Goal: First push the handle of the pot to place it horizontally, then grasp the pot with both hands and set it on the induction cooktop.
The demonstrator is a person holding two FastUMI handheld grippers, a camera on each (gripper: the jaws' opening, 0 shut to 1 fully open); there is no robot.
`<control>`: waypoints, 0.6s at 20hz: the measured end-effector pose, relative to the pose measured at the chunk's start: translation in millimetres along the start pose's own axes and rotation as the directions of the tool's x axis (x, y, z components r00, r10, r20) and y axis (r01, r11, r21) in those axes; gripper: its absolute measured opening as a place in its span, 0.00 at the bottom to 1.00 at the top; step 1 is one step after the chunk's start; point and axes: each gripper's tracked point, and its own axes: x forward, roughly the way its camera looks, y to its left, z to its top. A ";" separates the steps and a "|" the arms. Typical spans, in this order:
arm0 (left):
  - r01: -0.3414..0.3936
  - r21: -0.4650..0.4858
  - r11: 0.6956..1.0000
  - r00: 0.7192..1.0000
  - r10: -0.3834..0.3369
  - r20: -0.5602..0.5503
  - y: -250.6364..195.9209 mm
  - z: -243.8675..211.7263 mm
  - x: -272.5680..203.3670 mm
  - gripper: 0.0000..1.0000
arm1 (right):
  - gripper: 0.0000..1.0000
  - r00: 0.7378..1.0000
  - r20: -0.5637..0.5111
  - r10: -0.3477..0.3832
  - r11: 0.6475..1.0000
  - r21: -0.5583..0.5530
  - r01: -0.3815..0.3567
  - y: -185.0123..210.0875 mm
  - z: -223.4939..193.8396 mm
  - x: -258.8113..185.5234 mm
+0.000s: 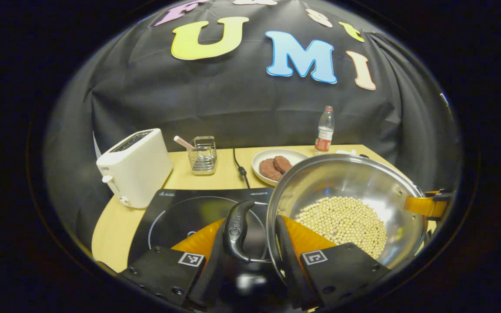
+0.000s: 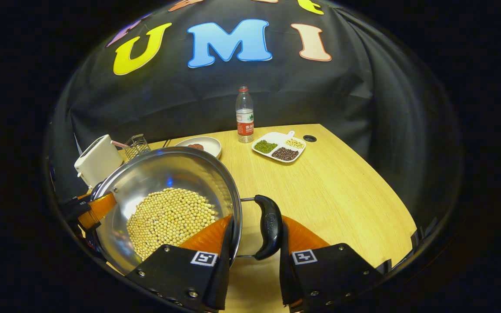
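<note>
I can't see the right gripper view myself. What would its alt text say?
The right gripper straddles the rim and black side handle of a steel pot holding pale beans, with the left gripper at the far rim. Behind on the wooden table stand a toaster, a bottle and a divided tray.

Left gripper view: pot (image 1: 346, 208) sits right of the induction cooktop (image 1: 189, 213) on the desk (image 1: 220, 171); toaster (image 1: 131, 167) left, plate (image 1: 276, 163) and bottle (image 1: 325, 130) behind. Right gripper view: divided tray (image 2: 278, 147) beside the bottle.
</note>
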 end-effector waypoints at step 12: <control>-0.116 -0.033 0.993 0.993 0.115 -0.012 141.7 -11.4 -4.1 0.67 | 0.47 0.996 -0.011 0.092 0.994 -0.053 -0.093 134.6 1.0 19.6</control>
